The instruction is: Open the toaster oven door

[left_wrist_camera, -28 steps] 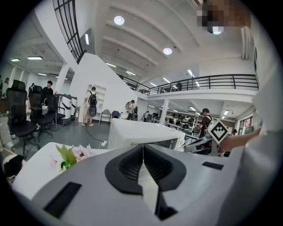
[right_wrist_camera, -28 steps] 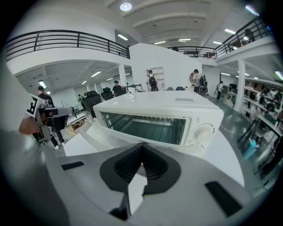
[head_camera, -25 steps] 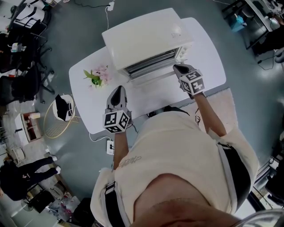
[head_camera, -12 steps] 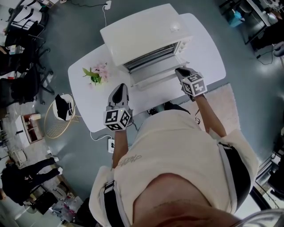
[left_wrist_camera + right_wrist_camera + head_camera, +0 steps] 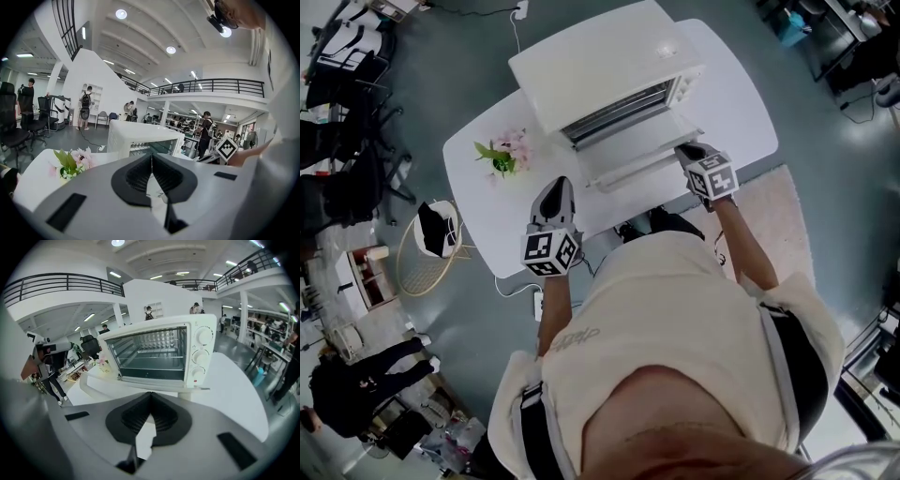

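The white toaster oven [image 5: 600,61] stands at the back of a white table [image 5: 731,94]. Its door [image 5: 628,155] hangs open, folded down almost flat toward me. The right gripper view shows the bare rack inside the oven [image 5: 154,352], the lowered door [image 5: 140,380] and three knobs [image 5: 202,355]. My right gripper [image 5: 682,148] is shut and empty, just off the door's right front corner [image 5: 151,393]. My left gripper [image 5: 557,186] is also shut and holds nothing. It hovers over the table left of the door, and from there the oven [image 5: 140,140] lies ahead of its jaws [image 5: 151,157].
A small pot of pink flowers [image 5: 506,155] sits on the table left of the oven. On the floor to the left are a wire basket [image 5: 422,248] and office chairs [image 5: 347,178]. A pale rug [image 5: 778,225] lies under the table's right end. People stand far off.
The door has dropped from partly open to nearly flat. My right gripper came back toward me along with the door's right corner. The left gripper barely moved.
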`<state>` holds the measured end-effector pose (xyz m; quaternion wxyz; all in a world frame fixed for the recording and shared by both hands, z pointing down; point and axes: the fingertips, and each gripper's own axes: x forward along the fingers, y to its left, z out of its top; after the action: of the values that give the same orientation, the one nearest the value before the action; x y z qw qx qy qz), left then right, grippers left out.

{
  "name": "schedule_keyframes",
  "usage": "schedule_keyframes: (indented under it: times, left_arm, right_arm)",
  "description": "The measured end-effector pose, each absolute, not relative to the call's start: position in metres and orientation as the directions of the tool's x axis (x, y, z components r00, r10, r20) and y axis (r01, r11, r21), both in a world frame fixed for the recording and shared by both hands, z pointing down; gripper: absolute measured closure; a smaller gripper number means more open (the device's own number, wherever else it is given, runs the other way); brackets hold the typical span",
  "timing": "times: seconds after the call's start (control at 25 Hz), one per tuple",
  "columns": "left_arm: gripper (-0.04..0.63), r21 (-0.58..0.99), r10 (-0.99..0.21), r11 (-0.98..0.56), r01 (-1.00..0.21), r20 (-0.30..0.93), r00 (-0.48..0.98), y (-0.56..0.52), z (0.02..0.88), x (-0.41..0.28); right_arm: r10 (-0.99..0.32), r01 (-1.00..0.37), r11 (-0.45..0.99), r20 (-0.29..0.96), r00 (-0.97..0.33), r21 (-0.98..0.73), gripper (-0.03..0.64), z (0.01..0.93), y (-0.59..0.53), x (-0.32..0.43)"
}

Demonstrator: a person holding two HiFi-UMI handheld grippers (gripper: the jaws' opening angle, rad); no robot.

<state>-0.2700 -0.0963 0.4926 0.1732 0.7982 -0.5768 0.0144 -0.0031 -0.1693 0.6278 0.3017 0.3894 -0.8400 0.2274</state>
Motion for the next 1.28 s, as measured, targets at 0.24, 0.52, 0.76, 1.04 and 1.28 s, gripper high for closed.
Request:
schedule_keyframes:
  times: [0.24, 0.52, 0.76, 1.04, 1.28]
  left_arm:
    - [0.572, 0.241, -0.896, -0.327, -0.914, 0.229, 0.381, -0.095, 0.495, -0.262]
    - [0.572, 0.225, -0.897, -0.323, -0.919, 0.239, 0.373, -0.087, 0.494, -0.248]
    - [0.572, 0.217, -0.897, -0.309, -0.926, 0.258, 0.36, -0.085, 0.49, -0.231]
    - [0.571, 0.196, -0.9, -0.3, -0.934, 0.266, 0.345, -0.078, 0.485, -0.216]
    - [0.572, 0.183, -0.904, -0.281, -0.942, 0.28, 0.324, -0.072, 0.485, -0.214]
  right_arm:
    - [-0.513, -0.808, 0.566, 0.697, -0.5, -0.164, 0.611, 0.65, -0.159, 0.004]
    - [-0.495, -0.803, 0.567, 0.703, -0.511, -0.184, 0.611, 0.665, -0.147, 0.007]
    - [-0.481, -0.776, 0.597, 0.682, -0.551, -0.205, 0.612, 0.669, -0.142, 0.011]
    - [-0.436, -0.76, 0.603, 0.698, -0.568, -0.242, 0.611, 0.689, -0.131, 0.011]
    - [-0.403, -0.755, 0.592, 0.708, -0.58, -0.282, 0.611, 0.703, -0.122, 0.015]
